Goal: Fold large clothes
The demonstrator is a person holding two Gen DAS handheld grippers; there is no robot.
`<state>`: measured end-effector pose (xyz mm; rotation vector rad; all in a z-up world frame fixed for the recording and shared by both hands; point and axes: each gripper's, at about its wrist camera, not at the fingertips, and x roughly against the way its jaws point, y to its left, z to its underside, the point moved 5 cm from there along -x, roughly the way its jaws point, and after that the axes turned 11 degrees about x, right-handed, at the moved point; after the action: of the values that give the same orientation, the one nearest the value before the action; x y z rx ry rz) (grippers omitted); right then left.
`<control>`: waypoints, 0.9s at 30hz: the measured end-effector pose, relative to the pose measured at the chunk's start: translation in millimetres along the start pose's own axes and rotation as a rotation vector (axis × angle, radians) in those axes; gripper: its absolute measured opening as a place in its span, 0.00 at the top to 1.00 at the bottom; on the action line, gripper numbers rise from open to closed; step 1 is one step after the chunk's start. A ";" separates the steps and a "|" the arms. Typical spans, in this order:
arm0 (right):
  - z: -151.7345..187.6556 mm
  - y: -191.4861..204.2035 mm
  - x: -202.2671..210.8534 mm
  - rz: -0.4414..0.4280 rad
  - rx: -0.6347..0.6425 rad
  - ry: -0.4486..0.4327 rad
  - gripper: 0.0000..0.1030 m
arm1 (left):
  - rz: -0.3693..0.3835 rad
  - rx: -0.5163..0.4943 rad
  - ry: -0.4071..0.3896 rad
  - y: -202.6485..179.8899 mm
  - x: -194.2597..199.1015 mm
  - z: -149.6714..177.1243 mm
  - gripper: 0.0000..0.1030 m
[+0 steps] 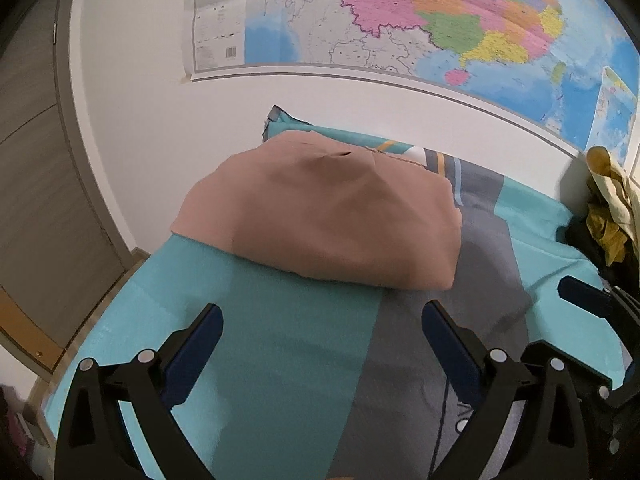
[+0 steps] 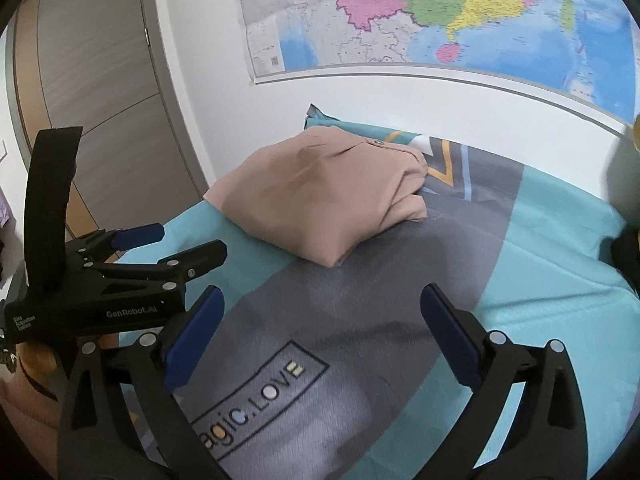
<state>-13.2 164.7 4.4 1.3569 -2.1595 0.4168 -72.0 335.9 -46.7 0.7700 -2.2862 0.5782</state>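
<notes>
On the bed (image 1: 280, 340), whose cover is teal and grey, the tan garment (image 1: 328, 216) lies as a compact folded bundle close under the wall map (image 1: 400, 20), with its layered edges stacked on the side toward the grey stripe. The right wrist view shows those stacked folds plainly, along with a small button near the bundle's far edge. Both sets of tongs hang on the near side of the bundle, apart from it: the left tongs (image 1: 322, 322) are spread wide with nothing between the blue pads, and the right tongs (image 2: 322, 304) are likewise released and empty over the printed lettering on the cover.

Judging from this, the folding of this piece looks finished, or very nearly so; the bundle is a little puffy on top and might want pressing flat. To the right of the bundle, against the wall, a heap of yellow and dark clothes (image 1: 608, 208) seems to await folding.
</notes>
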 end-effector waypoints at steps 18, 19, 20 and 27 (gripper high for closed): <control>16.0 5.2 23.5 -0.023 -0.014 -0.012 0.06 | -0.035 -0.005 -0.025 -6.5 28.5 24.1 0.07; 16.1 5.1 24.8 -0.022 -0.016 -0.014 0.06 | -0.038 -0.006 -0.027 -6.6 29.3 24.4 0.07; 16.0 5.1 26.5 -0.019 -0.017 -0.019 0.06 | -0.043 -0.006 -0.030 -6.3 30.5 25.1 0.07; 16.2 5.6 30.7 -0.025 -0.016 -0.028 0.06 | -0.049 0.003 -0.031 -4.7 33.4 26.4 0.07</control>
<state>-33.3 136.4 9.9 1.3870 -2.1614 0.3722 -101.0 305.0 -40.9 0.8394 -2.2885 0.5507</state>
